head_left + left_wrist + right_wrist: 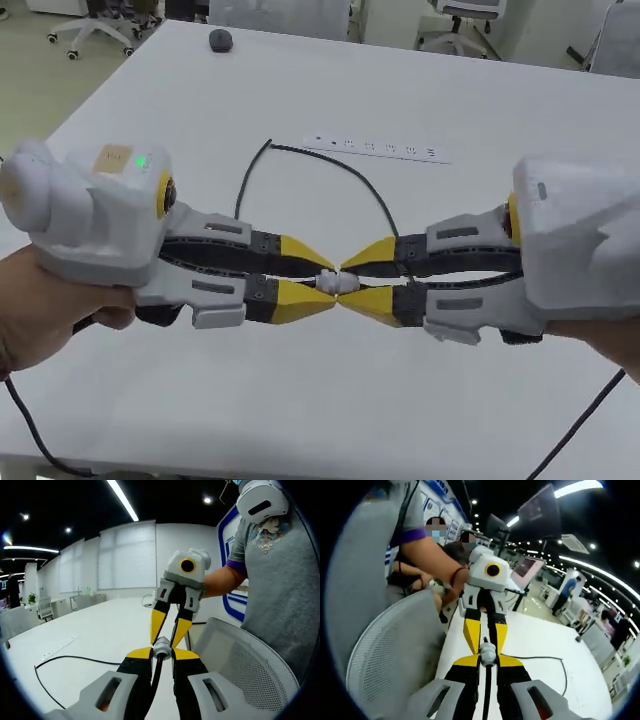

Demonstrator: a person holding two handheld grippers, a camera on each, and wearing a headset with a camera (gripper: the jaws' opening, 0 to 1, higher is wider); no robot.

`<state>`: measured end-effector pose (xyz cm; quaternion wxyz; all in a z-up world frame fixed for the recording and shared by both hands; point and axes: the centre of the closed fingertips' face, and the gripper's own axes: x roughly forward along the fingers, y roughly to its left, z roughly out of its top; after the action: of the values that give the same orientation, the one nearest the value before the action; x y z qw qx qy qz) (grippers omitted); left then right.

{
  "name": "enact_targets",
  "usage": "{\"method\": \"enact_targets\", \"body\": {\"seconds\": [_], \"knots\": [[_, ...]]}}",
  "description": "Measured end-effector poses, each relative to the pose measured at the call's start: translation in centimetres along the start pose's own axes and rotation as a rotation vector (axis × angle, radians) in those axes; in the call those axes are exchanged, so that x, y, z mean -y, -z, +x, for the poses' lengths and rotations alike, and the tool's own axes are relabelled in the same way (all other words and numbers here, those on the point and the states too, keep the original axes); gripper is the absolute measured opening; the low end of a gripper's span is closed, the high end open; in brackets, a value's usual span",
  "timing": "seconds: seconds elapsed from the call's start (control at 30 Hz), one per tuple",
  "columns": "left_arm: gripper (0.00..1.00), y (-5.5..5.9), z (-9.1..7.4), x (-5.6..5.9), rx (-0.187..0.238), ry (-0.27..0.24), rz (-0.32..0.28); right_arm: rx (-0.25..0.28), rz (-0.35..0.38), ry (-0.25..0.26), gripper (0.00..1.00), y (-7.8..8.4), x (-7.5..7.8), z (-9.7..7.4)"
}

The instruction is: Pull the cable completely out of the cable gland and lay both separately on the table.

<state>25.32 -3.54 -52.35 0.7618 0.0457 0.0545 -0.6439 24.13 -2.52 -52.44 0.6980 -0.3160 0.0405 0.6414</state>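
Left gripper [327, 283] and right gripper [346, 284] each clench the small white plastic cable gland [336, 283]; thin black cable [340, 165] enters gland.

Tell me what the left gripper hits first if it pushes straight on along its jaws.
The cable gland, which sits right at the left gripper tips. Directly behind it the right gripper points back, tip to tip, so there looks to be no free way forward.

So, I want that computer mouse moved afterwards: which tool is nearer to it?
Left. The computer mouse lies far across the table, beyond the left tool; the right tool reaches in from the other side, meeting it at the cable gland.
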Motion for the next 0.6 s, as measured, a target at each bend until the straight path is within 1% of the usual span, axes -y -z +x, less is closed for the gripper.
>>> {"method": "enact_targets", "body": {"seconds": [0.07,0.1,0.17,0.2,0.23,0.27,0.3,0.33,0.37,0.4,0.43,0.47,0.5,0.53,0.57,0.6], "knots": [[0.15,0.0,-0.1,0.0,0.000,-0.008,-0.006,-0.012,-0.042,0.026,0.06,0.1,0.1,0.1],[0.15,0.1,-0.1,0.0,-0.005,-0.007,-0.004,-0.013,-0.025,0.013,0.07,0.2,-0.2,0.2],[0.15,0.2,-0.1,0.1,-0.006,-0.012,0.002,-0.011,0.003,0.018,0.07,0.4,0.1,0.2],[0.15,0.2,-0.1,0.1,-0.004,-0.011,0.001,0.006,0.067,0.002,0.08,0.4,0.0,0.2],[0.15,0.3,-0.1,0.2,-0.004,-0.013,0.002,0.013,0.159,-0.011,0.08,0.5,0.0,0.0],[0.15,0.3,-0.2,0.1,-0.006,-0.021,0.012,0.039,0.168,-0.009,0.08,0.2,0.3,-0.2],[0.15,0.3,-0.2,0.0,-0.011,-0.026,0.020,0.073,0.217,-0.024,0.10,-0.1,0.3,-0.4],[0.15,0.3,-0.3,0.0,-0.014,-0.025,0.032,0.094,0.304,-0.033,0.14,-0.2,0.5,-0.7],[0.15,0.2,-0.4,0.1,-0.013,-0.024,0.041,0.138,0.365,-0.032,0.18,-0.6,0.9,-0.9],[0.15,0.1,-0.5,0.2,-0.015,-0.023,0.053,0.160,0.413,-0.043,0.20,-0.7,1.0,-1.1],[0.15,0.1,-0.5,0.2,-0.020,-0.019,0.068,0.171,0.472,-0.065,0.19,-0.7,1.0,-1.3],[0.15,0.1,-0.4,0.4,-0.027,-0.013,0.086,0.183,0.527,-0.048,0.18,-0.5,1.5,-1.4],[0.15,0.2,-0.4,0.5,-0.043,-0.006,0.115,0.211,0.592,-0.057,0.17,-0.5,1.7,-1.5],[0.15,0.1,-0.4,0.7,-0.047,-0.001,0.137,0.229,0.655,-0.094,0.16,-0.5,1.5,-1.5],[0.15,0.1,-0.3,1.1,-0.052,0.017,0.164,0.261,0.767,-0.114,0.17,-0.5,1.8,-1.5],[0.15,0.0,-0.3,1.3,-0.057,0.024,0.178,0.284,0.840,-0.122,0.20,-0.3,2.1,-1.5]]}}
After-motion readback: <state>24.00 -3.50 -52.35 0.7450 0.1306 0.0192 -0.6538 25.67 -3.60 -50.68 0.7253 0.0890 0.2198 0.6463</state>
